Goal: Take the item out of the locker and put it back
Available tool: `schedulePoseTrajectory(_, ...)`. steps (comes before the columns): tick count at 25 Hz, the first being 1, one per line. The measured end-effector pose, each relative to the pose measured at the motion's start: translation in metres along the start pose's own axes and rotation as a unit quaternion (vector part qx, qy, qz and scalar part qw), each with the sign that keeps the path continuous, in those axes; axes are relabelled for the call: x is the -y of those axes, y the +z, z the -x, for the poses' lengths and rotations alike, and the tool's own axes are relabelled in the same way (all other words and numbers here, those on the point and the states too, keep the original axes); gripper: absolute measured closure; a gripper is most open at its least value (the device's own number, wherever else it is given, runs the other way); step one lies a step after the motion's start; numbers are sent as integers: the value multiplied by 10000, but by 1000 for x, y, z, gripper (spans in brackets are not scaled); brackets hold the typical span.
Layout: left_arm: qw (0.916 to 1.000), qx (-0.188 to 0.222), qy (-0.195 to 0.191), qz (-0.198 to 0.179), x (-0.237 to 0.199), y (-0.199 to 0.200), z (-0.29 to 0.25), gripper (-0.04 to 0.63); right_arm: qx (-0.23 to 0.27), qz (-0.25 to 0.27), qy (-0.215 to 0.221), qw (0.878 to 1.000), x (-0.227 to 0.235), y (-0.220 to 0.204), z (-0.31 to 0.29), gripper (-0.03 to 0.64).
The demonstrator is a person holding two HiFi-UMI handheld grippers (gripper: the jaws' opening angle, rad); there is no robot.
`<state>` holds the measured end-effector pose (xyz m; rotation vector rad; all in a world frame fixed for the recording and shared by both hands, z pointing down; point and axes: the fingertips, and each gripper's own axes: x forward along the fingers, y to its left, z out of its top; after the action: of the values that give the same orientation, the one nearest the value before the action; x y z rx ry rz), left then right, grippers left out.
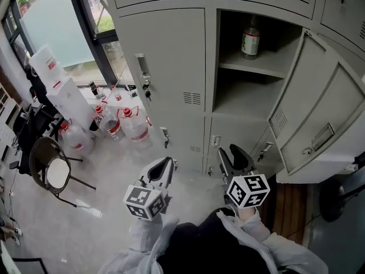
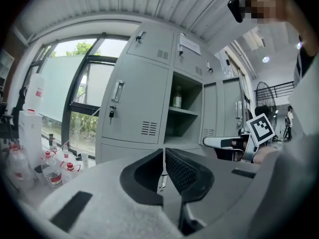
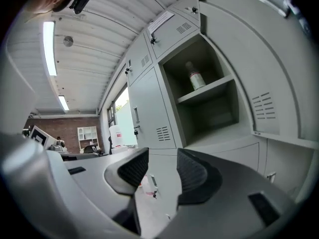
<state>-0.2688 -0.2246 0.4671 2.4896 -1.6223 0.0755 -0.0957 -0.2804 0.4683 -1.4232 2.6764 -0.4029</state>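
Reaching step: the bottle (image 1: pixel 250 39) stands in the locker (image 1: pixel 251 68) at twelve o'clock. The right gripper (image 1: pixel 234 158), jaws apart and empty, must rise to it; the left gripper (image 1: pixel 163 169) has its jaws together.

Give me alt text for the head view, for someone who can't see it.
An open locker holds a bottle on its upper shelf, its door swung wide. Below, the left gripper is shut and the right gripper open, both empty.
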Motion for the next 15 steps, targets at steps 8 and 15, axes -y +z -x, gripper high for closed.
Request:
schedulePoseTrajectory(8,9984,-28,-547,131,6,-12,-20,580,84,201,-666,9975,23,2,13,457)
schedulePoseTrajectory(15,9969,68,-770,136,7,-1,-53,580,527,533,-908,9930,51,58,2,454)
